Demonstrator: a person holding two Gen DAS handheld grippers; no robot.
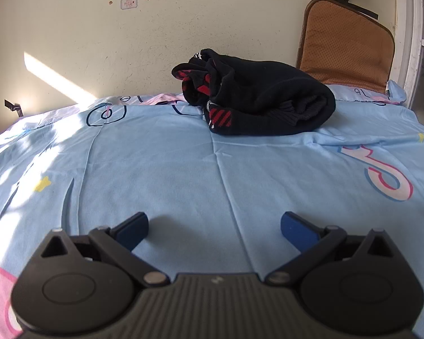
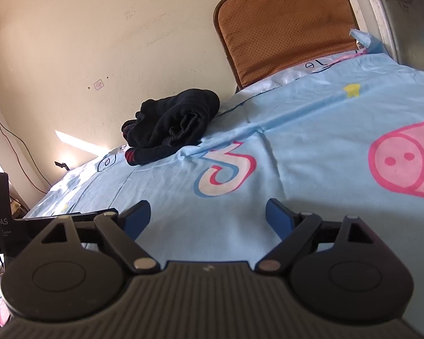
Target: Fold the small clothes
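A black garment with red stripes [image 1: 257, 96] lies bundled in a rough fold on the far side of the light blue bed sheet [image 1: 183, 169], close to the wall. It also shows in the right wrist view [image 2: 169, 127], far ahead and to the left. My left gripper [image 1: 214, 226] is open and empty, low over the sheet, well short of the garment. My right gripper [image 2: 207, 217] is open and empty, low over the sheet [image 2: 311, 155] near a printed number three.
A brown cushion [image 1: 347, 45] leans on the wall at the back right, also in the right wrist view [image 2: 288, 25]. The cream wall [image 1: 127, 42] runs behind the bed. The other gripper's body [image 2: 2, 214] shows at the left edge.
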